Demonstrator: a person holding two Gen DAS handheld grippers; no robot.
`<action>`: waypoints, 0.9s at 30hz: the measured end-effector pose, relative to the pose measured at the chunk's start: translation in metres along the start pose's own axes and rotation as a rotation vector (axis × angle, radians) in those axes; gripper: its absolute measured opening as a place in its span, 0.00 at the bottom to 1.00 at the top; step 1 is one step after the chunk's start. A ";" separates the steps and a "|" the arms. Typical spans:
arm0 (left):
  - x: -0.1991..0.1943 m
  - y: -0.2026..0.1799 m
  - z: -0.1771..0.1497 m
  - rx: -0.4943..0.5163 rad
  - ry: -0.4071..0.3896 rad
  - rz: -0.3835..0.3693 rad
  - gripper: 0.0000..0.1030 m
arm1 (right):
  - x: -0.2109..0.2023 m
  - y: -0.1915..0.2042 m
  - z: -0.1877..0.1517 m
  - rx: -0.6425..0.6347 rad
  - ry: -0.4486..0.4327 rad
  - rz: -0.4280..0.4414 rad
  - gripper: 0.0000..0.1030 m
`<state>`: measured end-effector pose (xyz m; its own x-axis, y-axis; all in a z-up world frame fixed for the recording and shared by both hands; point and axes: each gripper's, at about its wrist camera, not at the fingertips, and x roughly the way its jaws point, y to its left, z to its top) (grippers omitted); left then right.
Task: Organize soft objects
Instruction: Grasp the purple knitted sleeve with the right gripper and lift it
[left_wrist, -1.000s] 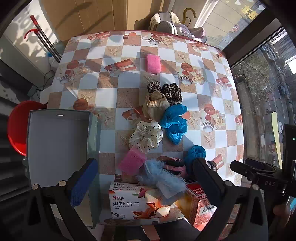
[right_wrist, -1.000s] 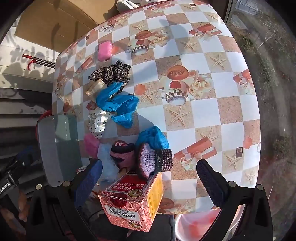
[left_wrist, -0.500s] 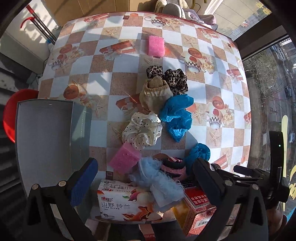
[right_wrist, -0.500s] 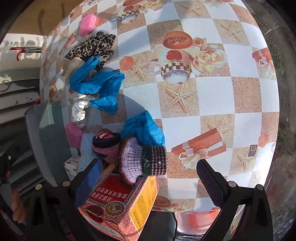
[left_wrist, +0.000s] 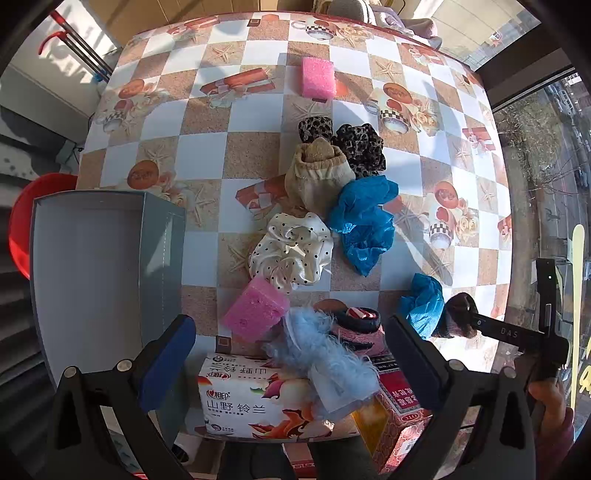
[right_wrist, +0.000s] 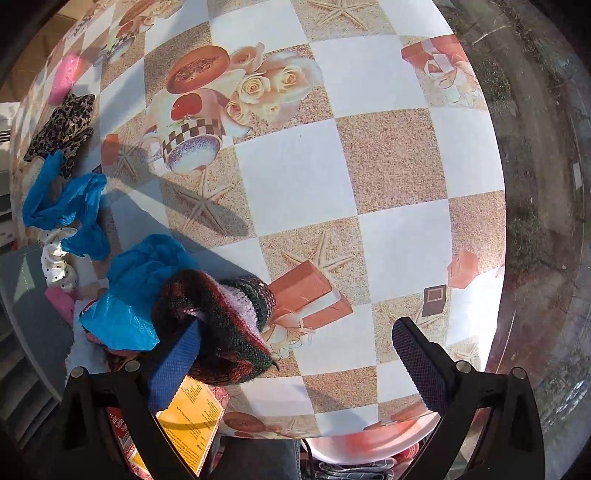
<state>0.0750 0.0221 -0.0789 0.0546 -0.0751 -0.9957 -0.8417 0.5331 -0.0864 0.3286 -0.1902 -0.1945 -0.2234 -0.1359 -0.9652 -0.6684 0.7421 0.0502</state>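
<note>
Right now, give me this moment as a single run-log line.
left tool: open, above pile | right tool: open, one finger inside knitted item | grey box: nothing visible inside

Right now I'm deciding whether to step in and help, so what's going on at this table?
A person holds a gripper in each hand over a table strewn with soft things. The right gripper is open, one finger pushed into a dark knitted hat beside a blue plastic cover. The left gripper hovers open above a fluffy blue scrunchie. The grey box looks empty.
</note>
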 end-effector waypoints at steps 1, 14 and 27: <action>0.001 -0.001 0.000 0.004 0.002 0.000 1.00 | -0.002 -0.009 0.003 0.037 -0.028 -0.003 0.99; -0.001 -0.003 0.016 0.037 -0.020 0.036 1.00 | 0.025 0.026 -0.019 0.004 -0.009 0.255 0.99; 0.001 -0.003 0.023 0.049 -0.021 0.078 1.00 | 0.010 -0.012 0.010 0.136 -0.164 0.025 0.99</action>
<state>0.0904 0.0401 -0.0805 0.0013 -0.0143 -0.9999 -0.8163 0.5776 -0.0093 0.3415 -0.1934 -0.2075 -0.1129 -0.0164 -0.9935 -0.5600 0.8270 0.0500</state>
